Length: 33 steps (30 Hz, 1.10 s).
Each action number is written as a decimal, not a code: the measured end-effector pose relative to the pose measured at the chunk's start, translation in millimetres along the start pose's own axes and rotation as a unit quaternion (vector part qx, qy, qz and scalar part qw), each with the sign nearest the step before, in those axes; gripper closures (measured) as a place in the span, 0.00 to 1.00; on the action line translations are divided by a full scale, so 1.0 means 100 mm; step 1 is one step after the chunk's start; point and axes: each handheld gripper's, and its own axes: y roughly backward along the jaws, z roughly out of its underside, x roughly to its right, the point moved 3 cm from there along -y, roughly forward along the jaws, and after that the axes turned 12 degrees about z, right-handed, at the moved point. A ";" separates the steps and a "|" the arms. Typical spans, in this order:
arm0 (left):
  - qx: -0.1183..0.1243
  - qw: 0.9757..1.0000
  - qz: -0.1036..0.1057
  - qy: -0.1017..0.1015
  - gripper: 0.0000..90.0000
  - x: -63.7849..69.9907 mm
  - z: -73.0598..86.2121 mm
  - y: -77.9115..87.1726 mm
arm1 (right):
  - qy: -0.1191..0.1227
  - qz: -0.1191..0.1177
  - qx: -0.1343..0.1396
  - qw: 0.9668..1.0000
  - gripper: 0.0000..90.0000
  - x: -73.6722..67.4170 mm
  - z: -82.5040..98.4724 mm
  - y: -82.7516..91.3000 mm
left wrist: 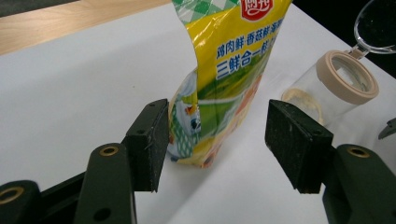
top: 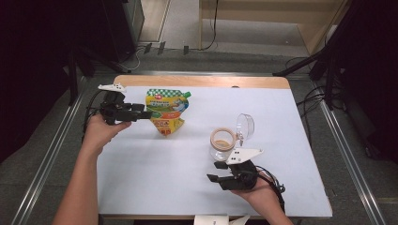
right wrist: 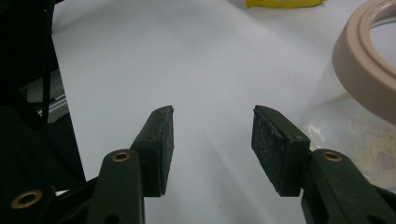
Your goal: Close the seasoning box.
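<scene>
A yellow and green food pouch [top: 166, 110] stands upright on the white table [top: 155, 178] at the back left. My left gripper [top: 144, 112] reaches it from the left. In the left gripper view the pouch [left wrist: 233, 70] is between the open jaws of the left gripper [left wrist: 217, 121]; one pad sits right beside its edge, and the other pad is well apart from it. A glass jar [top: 222, 143] with a beige rim and its clear hinged lid [top: 245, 126] swung open stands right of centre. My right gripper [top: 213, 171] lies just in front of the jar, open with nothing between its fingers. The right gripper view shows the right gripper [right wrist: 212, 116] and, to its right, the jar [right wrist: 364, 74].
The table's wooden far edge [top: 202, 81] borders the white sheet. Metal rails [top: 345, 150] run along both sides, with cables [top: 312, 101] on the floor at the right. A white object [top: 211, 219] lies at the near edge.
</scene>
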 end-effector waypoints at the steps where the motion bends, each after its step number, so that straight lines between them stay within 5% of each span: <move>1: -0.002 1.000 0.003 -0.002 0.45 0.00 -0.01 -0.04 | 0.001 -0.001 0.002 1.000 0.55 0.00 0.00 -0.01; 7: 0.005 1.000 0.023 0.007 0.51 -0.02 -0.05 -0.29 | 0.013 -0.018 0.005 1.000 0.56 -0.07 -0.07 -0.17; 13: -0.002 1.000 0.011 -0.008 0.70 0.02 -0.05 -0.47 | 0.025 -0.039 0.011 0.999 0.56 -0.22 -0.20 -0.38; 20: -0.004 1.000 0.003 -0.029 0.98 0.11 -0.04 -0.50 | 0.025 -0.046 0.030 0.998 0.55 -0.34 -0.36 -0.62; 24: -0.012 0.999 0.001 -0.031 1.00 0.16 -0.05 -0.50 | 0.019 -0.039 0.024 0.999 0.55 -0.32 -0.34 -0.65; 33: -0.044 0.997 0.047 -0.029 1.00 0.63 -0.20 -0.34 | 0.005 -0.012 0.038 0.999 0.55 -0.21 -0.28 -0.63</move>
